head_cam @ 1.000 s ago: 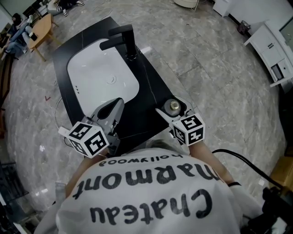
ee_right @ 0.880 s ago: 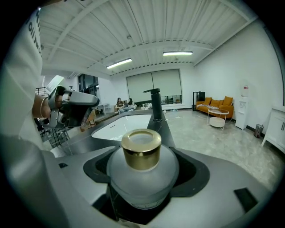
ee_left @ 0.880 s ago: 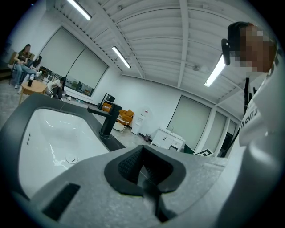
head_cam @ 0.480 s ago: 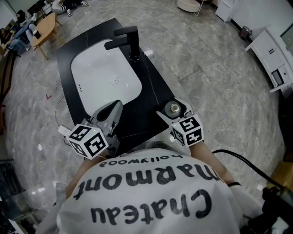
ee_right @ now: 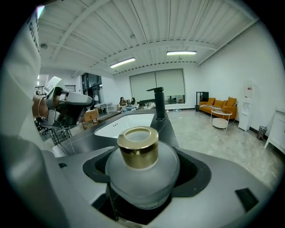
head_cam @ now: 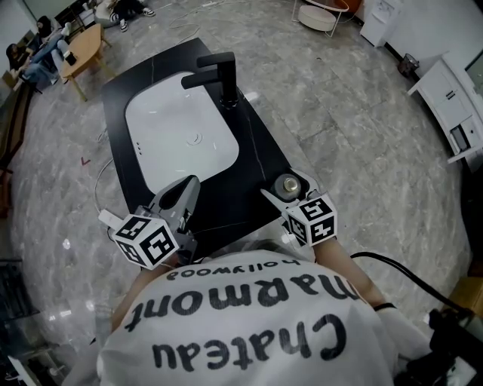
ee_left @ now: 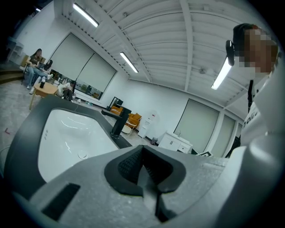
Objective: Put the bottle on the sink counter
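Note:
A round frosted glass bottle [ee_right: 141, 173] with a gold cap [ee_right: 138, 147] sits between the jaws of my right gripper [ee_right: 142, 187], which is shut on it. From the head view the bottle [head_cam: 287, 183] hangs over the near right corner of the black sink counter [head_cam: 260, 162]. My left gripper [head_cam: 183, 197] is shut and empty, over the counter's near edge beside the white basin [head_cam: 177, 139]. In the left gripper view its jaws [ee_left: 143, 156] meet with nothing between them. A black faucet [head_cam: 220, 71] stands at the basin's far side.
Grey marble floor surrounds the counter. A wooden table [head_cam: 79, 49] with seated people is at the far left, a white cabinet [head_cam: 453, 113] at the right, a round low table [head_cam: 321, 15] at the top. A black cable [head_cam: 407, 275] runs at the lower right.
The head camera has shifted a little, so the counter sits slightly lower and further right in view. Both grippers hold nearly the same places; the bottle stays in the right one.

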Demonstrator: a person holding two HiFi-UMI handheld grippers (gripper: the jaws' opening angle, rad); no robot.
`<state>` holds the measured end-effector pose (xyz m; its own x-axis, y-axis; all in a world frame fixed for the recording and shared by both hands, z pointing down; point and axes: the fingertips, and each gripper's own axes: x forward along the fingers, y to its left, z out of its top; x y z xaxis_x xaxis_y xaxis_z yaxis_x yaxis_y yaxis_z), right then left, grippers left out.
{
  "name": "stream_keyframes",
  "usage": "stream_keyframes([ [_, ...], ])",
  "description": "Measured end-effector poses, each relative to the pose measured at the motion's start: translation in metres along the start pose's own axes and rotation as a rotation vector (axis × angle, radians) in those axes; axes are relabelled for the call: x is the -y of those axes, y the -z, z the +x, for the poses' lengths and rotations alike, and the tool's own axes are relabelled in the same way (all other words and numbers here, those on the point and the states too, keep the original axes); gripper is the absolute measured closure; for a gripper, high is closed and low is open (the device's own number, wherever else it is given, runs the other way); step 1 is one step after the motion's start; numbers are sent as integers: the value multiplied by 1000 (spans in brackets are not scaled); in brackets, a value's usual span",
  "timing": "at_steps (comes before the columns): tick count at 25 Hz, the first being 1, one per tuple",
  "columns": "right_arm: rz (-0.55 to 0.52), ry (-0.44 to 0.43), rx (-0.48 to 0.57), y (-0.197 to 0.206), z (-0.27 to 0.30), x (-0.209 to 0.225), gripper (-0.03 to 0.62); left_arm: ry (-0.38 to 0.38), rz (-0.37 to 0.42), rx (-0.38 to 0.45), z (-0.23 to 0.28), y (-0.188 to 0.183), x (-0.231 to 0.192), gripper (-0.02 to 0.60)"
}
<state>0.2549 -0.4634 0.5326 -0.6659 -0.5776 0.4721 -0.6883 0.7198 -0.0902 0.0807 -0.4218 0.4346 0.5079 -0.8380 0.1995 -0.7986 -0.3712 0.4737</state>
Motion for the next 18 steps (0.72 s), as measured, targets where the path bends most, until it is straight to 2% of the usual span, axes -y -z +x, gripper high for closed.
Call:
stream_keyframes([
  [6,7,-7,43,-6,-3,-2,246,-17,-10,20,-8,-4,-2,568],
  [11,2,-35,31,-3,2,-4,246,-68,-36,62,-25,-20,-22,568],
  [18,-47,11,-4,1,7,-2,246,-88,-44,111,-33,-39,-35,568],
])
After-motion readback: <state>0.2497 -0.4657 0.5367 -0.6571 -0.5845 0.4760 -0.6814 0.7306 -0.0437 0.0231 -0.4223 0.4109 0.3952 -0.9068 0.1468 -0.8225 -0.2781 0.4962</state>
